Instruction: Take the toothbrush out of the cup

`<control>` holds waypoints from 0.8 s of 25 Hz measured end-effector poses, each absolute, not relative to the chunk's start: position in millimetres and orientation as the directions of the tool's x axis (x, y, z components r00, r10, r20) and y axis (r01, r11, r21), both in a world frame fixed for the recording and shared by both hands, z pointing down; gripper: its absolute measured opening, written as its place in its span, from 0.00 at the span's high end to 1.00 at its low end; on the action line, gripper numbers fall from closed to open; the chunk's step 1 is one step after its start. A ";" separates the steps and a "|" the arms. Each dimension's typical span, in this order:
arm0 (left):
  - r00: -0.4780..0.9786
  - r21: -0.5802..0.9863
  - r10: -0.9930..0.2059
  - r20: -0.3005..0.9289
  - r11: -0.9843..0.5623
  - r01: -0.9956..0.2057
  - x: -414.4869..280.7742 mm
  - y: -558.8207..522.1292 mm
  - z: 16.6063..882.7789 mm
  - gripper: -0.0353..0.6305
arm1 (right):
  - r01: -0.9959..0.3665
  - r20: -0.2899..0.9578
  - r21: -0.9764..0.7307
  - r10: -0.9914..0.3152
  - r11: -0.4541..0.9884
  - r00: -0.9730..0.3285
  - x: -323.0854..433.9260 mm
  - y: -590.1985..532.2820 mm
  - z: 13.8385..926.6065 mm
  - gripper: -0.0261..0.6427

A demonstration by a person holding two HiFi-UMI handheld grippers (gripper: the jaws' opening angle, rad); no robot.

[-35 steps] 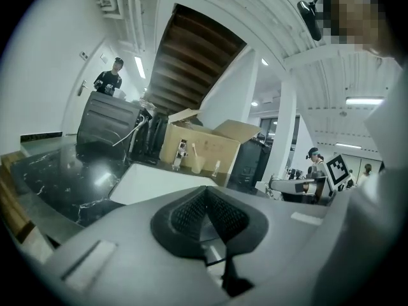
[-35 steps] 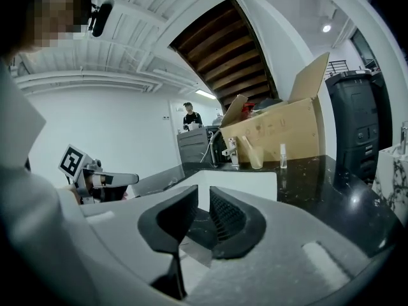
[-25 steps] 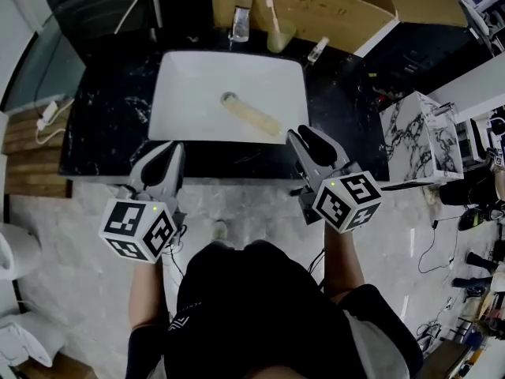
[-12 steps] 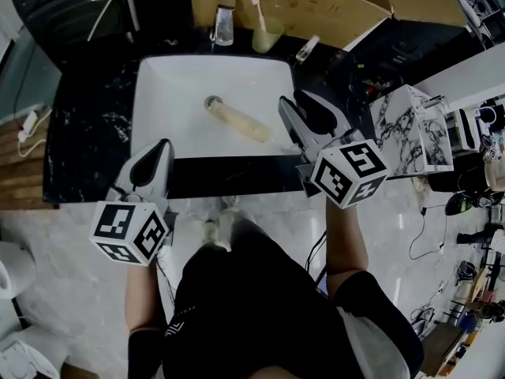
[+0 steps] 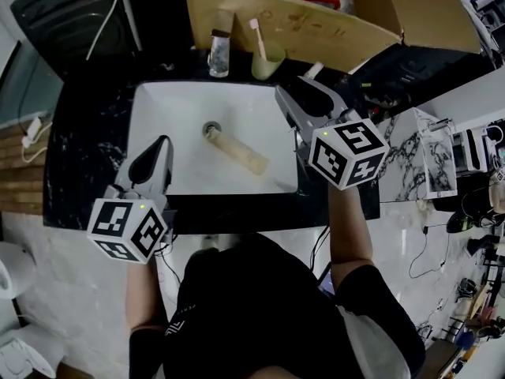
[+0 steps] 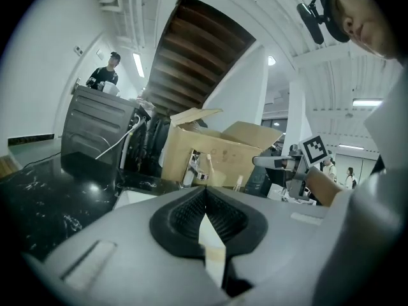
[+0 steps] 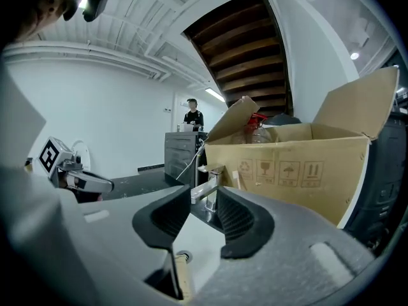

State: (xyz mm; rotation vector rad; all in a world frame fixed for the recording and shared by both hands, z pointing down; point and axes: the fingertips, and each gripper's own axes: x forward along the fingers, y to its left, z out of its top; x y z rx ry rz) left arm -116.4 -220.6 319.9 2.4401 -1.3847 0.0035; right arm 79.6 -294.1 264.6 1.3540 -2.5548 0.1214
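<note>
A pale green cup point(image 5: 267, 61) stands on the black counter behind the sink, right of the faucet point(image 5: 218, 52). A toothbrush point(image 5: 257, 35) stands upright in it, head up. My right gripper point(image 5: 301, 101) hovers over the basin's back right corner, just short of the cup, open with nothing between its fingers. In the right gripper view the faucet point(image 7: 208, 194) shows between the jaws and the toothbrush point(image 7: 237, 174) pokes up beside the right finger; the cup is hidden. My left gripper point(image 5: 156, 150) is shut and empty over the basin's front left edge. It sees the cup point(image 6: 216, 176) far ahead.
A beige tube point(image 5: 237, 150) lies in the white basin point(image 5: 173, 109) by the drain. A small bottle point(image 5: 313, 70) lies right of the cup. An open cardboard box point(image 5: 331, 14) stands right behind the counter. A marbled white cabinet point(image 5: 430, 152) is to the right.
Both grippers moved forward toward the sink. The right one rose and advanced from the basin's front edge to its back right corner near the cup. The left reached the front left edge.
</note>
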 end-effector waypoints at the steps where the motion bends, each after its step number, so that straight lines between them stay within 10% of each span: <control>1: 0.528 0.284 -0.833 0.167 -0.472 -0.834 -112.5 -226.9 319.7 0.94 | -0.820 0.260 0.045 -0.800 0.570 -0.541 80.7 -301.9 264.9 0.76; 20: 0.491 0.293 -0.843 0.218 -0.424 -0.857 -93.8 -317.6 328.3 0.94 | -0.793 0.359 0.079 -0.759 0.604 -0.543 84.7 -431.1 302.6 0.76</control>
